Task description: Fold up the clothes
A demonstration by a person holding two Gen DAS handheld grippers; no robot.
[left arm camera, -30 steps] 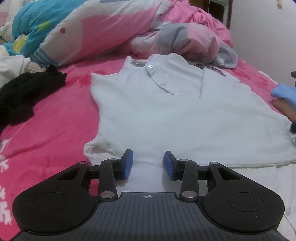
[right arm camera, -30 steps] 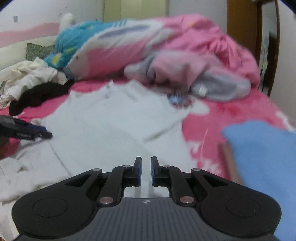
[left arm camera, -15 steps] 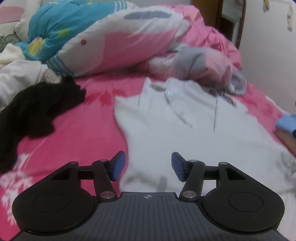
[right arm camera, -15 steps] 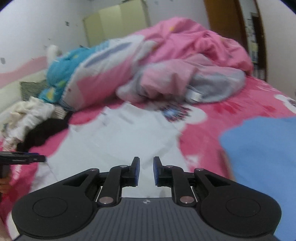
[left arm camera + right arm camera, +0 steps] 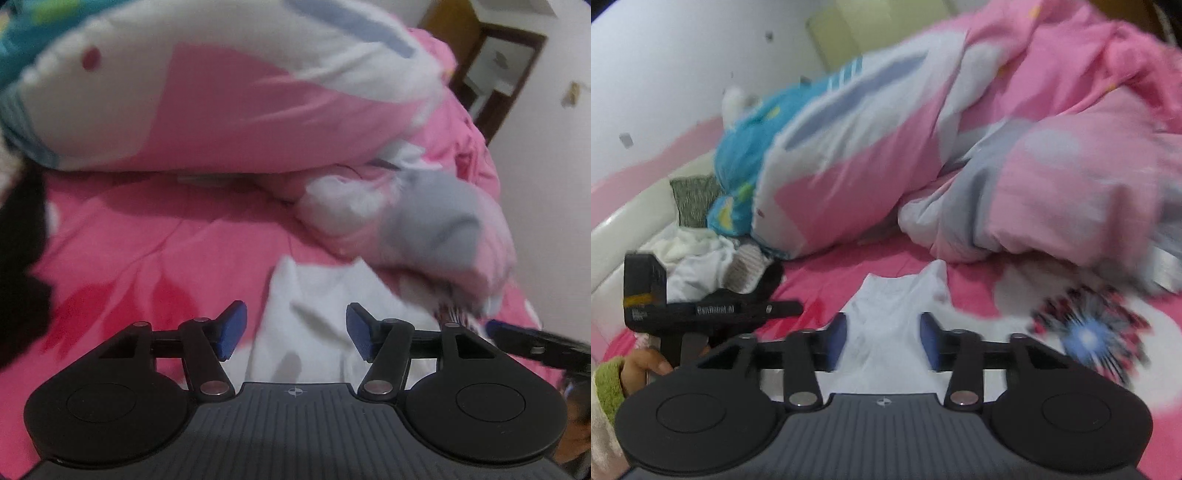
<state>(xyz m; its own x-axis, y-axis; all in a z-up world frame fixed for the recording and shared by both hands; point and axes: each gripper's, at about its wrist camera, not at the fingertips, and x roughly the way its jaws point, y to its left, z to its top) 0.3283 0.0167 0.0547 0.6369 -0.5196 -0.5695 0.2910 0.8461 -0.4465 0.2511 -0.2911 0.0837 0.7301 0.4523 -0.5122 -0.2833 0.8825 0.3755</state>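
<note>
The white shirt (image 5: pixel 317 306) lies on the pink bedsheet (image 5: pixel 129 258), its far end just short of the heaped quilt (image 5: pixel 221 92). My left gripper (image 5: pixel 295 330) hovers over the shirt's left side. Its jaws are opening, the blue pads apart, and no cloth is pinched between them. In the right wrist view the shirt (image 5: pixel 897 295) shows as a narrow white strip with a notch at its far end. My right gripper (image 5: pixel 882 343) stands over it with its jaws opening and nothing pressed between the pads. A hand (image 5: pixel 642 365) holds the left gripper (image 5: pixel 713 308) close on the left.
The pink, white and blue quilt (image 5: pixel 1052 177) rises right behind the shirt. A black garment (image 5: pixel 18 277) and a pile of white clothes (image 5: pixel 694 254) lie to the left. A wall and a brown door frame (image 5: pixel 491 74) are at the far right.
Both grippers have swept forward from the shirt's near edge to its far end by the quilt. Both pairs of jaws stand wider apart than before, the right one by much more.
</note>
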